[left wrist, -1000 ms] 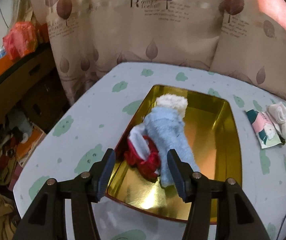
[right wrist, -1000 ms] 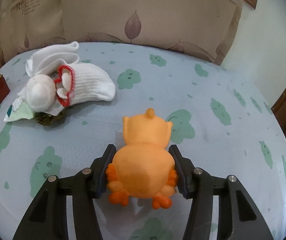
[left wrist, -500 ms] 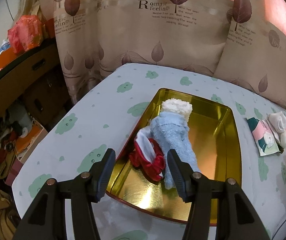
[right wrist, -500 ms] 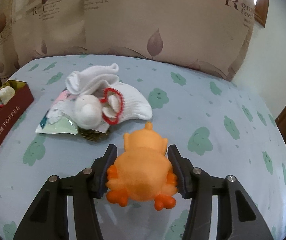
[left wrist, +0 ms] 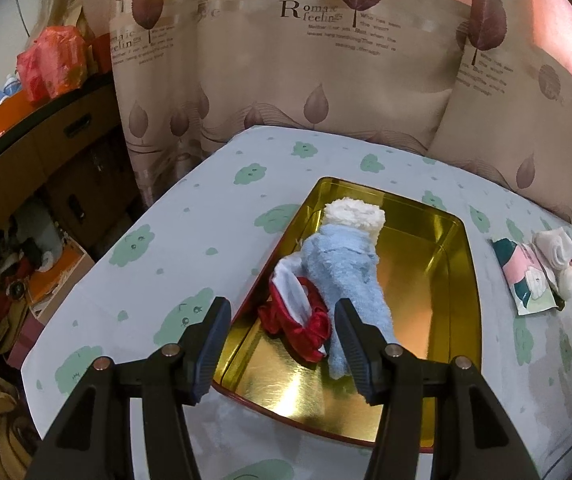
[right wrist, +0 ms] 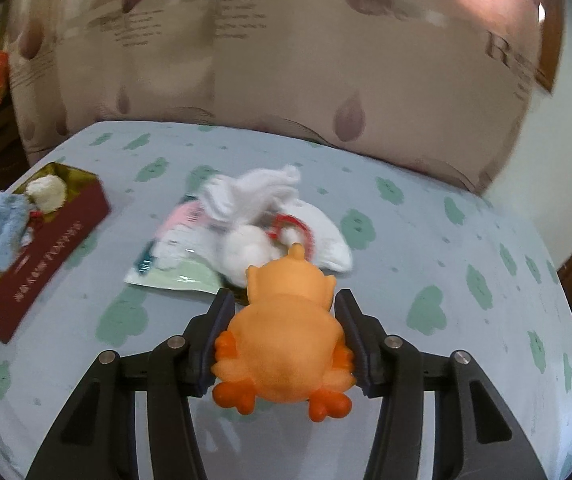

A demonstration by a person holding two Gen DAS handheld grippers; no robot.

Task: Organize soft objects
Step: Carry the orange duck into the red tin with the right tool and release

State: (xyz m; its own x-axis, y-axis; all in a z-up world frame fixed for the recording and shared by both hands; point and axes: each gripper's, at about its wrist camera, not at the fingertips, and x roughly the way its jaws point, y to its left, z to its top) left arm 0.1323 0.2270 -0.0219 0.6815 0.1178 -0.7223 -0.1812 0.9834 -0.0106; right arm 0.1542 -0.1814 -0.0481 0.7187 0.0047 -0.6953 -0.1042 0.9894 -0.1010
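1. The right gripper [right wrist: 284, 338] holds an orange duck-like soft toy [right wrist: 286, 344]. Both fingers press its flanks, so the jaws stand only as wide as the toy's body, tail and feet toward the camera. The toy appears clear of the table [right wrist: 426, 240], a carrying hold consistent with transfer to the tin.
2. The left gripper [left wrist: 282, 348] has its jaws spread wide with nothing between them. It hangs above the near-left corner of the gold tin [left wrist: 462, 280], probably kept there as a ready hand.
3. The tin sits toward the left side of the table, its long side running away from the left camera. The red outer wall bears lettering that is blurred in the right wrist view.
4. Already in the tin, along its left wall: a blue fluffy sock [left wrist: 346, 272] with a cream cuff [left wrist: 354, 214] toward the far end, and a red-and-white fabric item [left wrist: 298, 312] at the near end. The right half of the tin floor lies bare, giving room for the toy.
5. Not yet sorted: white socks [right wrist: 270, 208], 1 with a red-trimmed opening, heaped on a flat printed packet [right wrist: 174, 264] mid-table, just beyond the held toy.
6. Judgement: that heap sits close to the toy's route to the tin, so a low carry could snag it. The left gripper over the tin's corner may also crowd the drop.
7. A leaf-print curtain [left wrist: 326, 80] hangs behind the far edge of the table.
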